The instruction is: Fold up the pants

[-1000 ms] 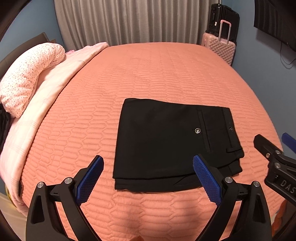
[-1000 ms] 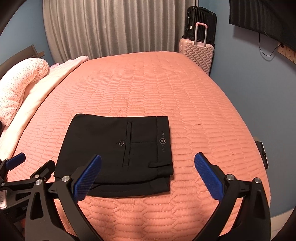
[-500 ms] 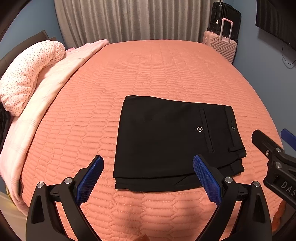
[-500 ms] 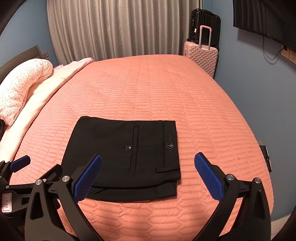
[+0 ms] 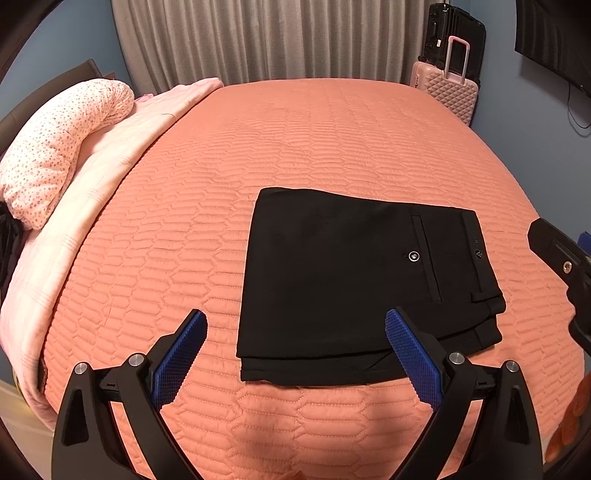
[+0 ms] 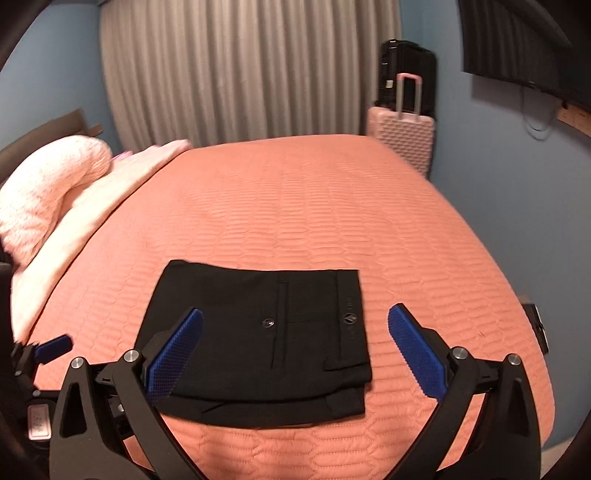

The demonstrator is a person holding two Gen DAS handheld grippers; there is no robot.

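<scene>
Both cameras have drawn back and tipped up since a second ago: in the right wrist view more curtain and wall now show above the bed, and the pants sit lower and nearer the fingers. Pants themselves lie as they did.

One pair of black pants [image 5: 354, 280], folded into a compact rectangle, flat on the orange quilted bedspread [image 5: 295, 147], towards the near edge of the bed. Stacked layers show at its near edge. Waistband to the right. One button [image 5: 414, 256] beside one slit pocket; one small logo [image 6: 349, 317] on the waistband.

Left gripper [image 5: 295, 347]: jaws spread wide, nothing between them, blue pads facing in. Held above the near edge of the bed, left finger over bare bedspread, right finger [image 5: 413, 358] overlapping the pants' near edge in the view; contact cannot be told.

Right gripper [image 6: 295, 347]: jaws equally wide, empty. Left finger [image 6: 173, 358] overlaps the pants in the view, right finger over bare bedspread. View slightly blurred. Each gripper's tip also shows at the edge of the other's view.

Elsewhere: one dotted pillow [image 5: 62, 147] on one pale pink blanket [image 5: 92, 192] along the left side. Two suitcases in the far corner, one pink [image 5: 447, 88], one black [image 5: 454, 33] behind it. One grey curtain [image 6: 251, 70]. One dark screen [image 6: 524, 40] on the right wall.
</scene>
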